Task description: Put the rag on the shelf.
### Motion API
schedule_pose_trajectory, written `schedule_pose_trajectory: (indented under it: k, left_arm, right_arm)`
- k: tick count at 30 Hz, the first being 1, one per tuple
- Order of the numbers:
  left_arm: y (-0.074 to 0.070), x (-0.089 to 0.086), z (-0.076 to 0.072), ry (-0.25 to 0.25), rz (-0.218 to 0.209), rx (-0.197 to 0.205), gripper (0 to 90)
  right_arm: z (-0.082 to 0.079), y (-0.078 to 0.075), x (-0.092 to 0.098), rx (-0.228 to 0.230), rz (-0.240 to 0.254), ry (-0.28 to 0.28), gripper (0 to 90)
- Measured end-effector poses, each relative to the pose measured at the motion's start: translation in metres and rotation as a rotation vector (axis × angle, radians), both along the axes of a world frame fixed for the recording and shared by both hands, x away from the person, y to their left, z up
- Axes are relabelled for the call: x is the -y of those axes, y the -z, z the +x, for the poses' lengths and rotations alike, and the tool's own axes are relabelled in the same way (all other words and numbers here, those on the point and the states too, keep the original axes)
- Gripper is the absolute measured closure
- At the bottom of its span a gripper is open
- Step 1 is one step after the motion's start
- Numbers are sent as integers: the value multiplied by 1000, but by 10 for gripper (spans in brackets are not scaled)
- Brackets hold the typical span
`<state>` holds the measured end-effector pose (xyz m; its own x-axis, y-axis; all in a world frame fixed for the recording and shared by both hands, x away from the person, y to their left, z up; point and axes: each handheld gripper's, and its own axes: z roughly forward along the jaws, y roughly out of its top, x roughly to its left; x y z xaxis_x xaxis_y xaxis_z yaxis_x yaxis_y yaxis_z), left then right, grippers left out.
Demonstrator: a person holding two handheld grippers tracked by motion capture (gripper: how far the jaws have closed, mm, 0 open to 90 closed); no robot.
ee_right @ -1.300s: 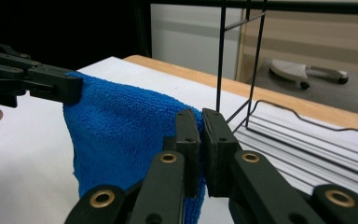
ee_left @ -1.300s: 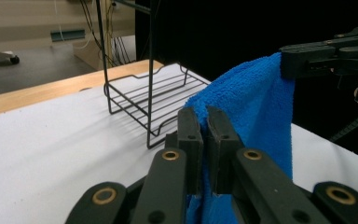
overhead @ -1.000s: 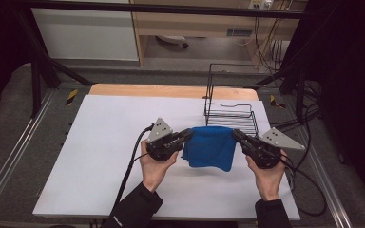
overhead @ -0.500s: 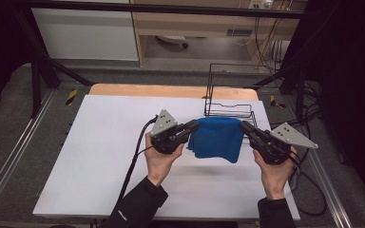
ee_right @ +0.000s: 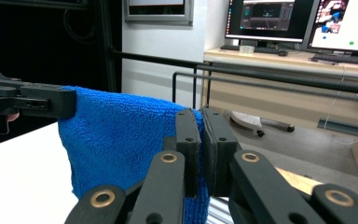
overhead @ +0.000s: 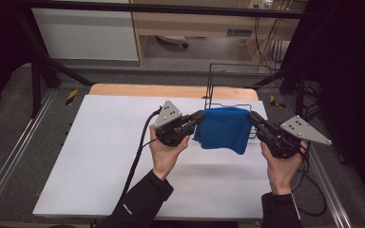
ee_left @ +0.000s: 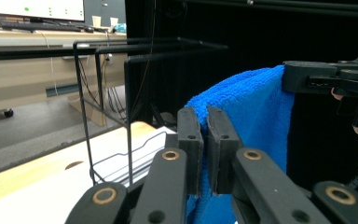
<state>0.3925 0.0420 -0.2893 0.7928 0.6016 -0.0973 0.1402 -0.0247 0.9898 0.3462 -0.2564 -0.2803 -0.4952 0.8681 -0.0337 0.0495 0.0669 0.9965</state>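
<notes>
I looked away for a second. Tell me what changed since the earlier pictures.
Both grippers, left gripper and right gripper, lifted the blue cloth off the white tabletop toward the wire rack. Unchanged: each stays clamped on an upper corner.

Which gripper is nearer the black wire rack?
Right. The right gripper pinches the blue cloth at the corner in front of the black wire rack, near its base wires; the left gripper holds the opposite corner, out over the white table.
</notes>
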Motion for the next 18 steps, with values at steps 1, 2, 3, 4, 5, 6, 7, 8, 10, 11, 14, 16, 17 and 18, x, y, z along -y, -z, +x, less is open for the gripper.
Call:
schedule_pose_trajectory:
  k: [1,2,3,4,5,6,7,8,10,11,14,16,17,18]
  left_arm:
    - [-2,1,1,0,-3,3,854]
    - [-4,2,1,0,-6,8,854]
    - [-6,2,2,-1,-9,13,854]
    - [-8,3,2,-1,-10,16,854]
    - [-10,4,3,1,-9,21,854]
    - [-12,5,4,1,-18,26,855]
    - [-14,6,5,1,-21,29,854]
    - [-17,7,6,5,-24,31,855]
    - [-20,9,7,4,-27,40,855]
    - [-22,10,8,6,-29,42,854]
    - [-28,13,10,9,-40,51,855]
    - [-33,15,12,9,-45,55,854]
    - [-35,16,13,9,-47,58,855]
    - [-37,17,14,10,-51,56,855]
  right_arm:
    - [0,-2,0,5,0,3,864]
    - [0,-5,1,11,-1,5,864]
    - [0,-7,1,12,4,8,864]
    - [1,-9,2,20,1,10,864]
    - [1,-11,2,25,2,14,864]
    - [1,-14,3,29,0,17,864]
    - [1,-16,3,33,5,19,864]
    - [1,-18,4,37,6,21,864]
    - [1,-23,5,47,10,26,864]
    - [1,-25,6,49,12,28,864]
    - [2,-31,9,58,12,35,864]
    - [4,-34,11,62,17,41,864]
    - [5,-37,11,66,16,44,864]
    - [5,-39,12,68,16,45,864]
